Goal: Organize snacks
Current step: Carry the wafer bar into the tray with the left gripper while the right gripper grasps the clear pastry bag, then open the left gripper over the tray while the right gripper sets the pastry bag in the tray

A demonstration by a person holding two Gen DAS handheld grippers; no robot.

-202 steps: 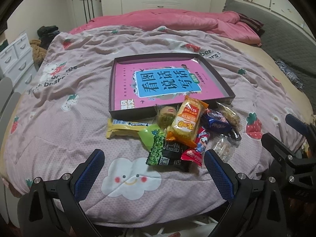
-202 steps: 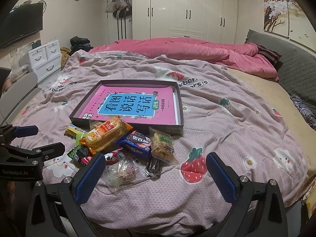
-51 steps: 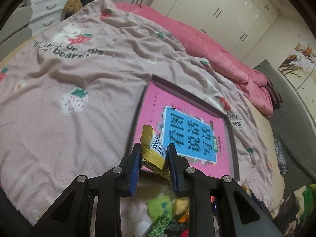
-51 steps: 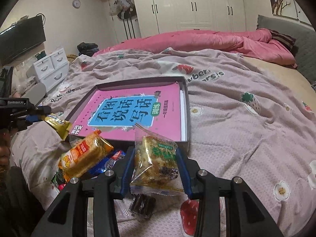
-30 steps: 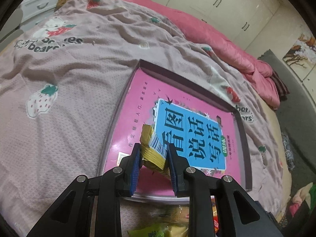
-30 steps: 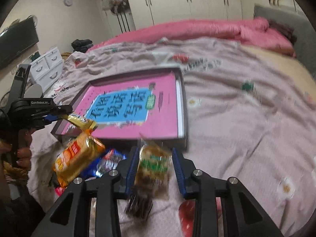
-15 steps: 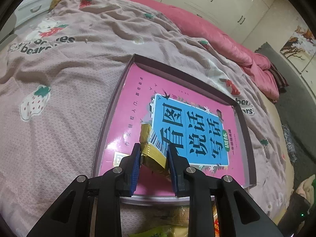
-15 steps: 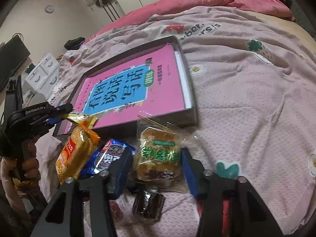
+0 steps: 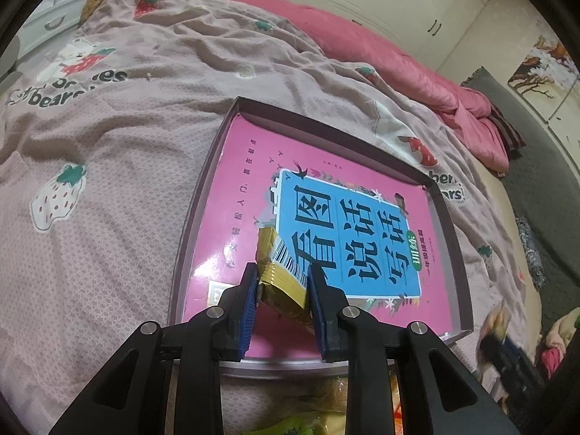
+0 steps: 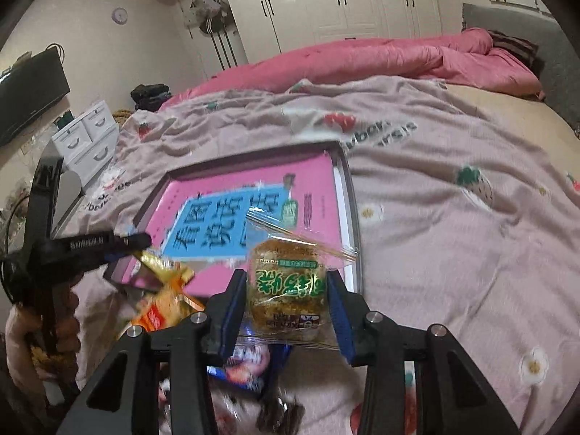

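Note:
My left gripper (image 9: 282, 282) is shut on a gold-wrapped snack bar (image 9: 281, 272) with a barcode, held over the near left part of a shallow dark box (image 9: 203, 195) whose inside shows a pink and blue cover. My right gripper (image 10: 286, 291) is shut on a clear packet (image 10: 286, 286) of brown cake with green lettering, lifted near the box's (image 10: 349, 195) near right corner. The left gripper (image 10: 119, 243) and its gold bar (image 10: 163, 264) also show at the left of the right wrist view.
An orange packet (image 10: 159, 311), a blue packet (image 10: 250, 366) and a dark small packet (image 10: 281, 417) lie blurred on the pink strawberry bedspread (image 10: 453, 246) below the box. A rolled pink duvet (image 10: 362, 61) lies at the far side. White drawers (image 10: 85, 137) stand at the left.
The right gripper has lifted the cake packet off the bedspread and swung up toward the box. The left gripper with the gold bar has barely moved over the box.

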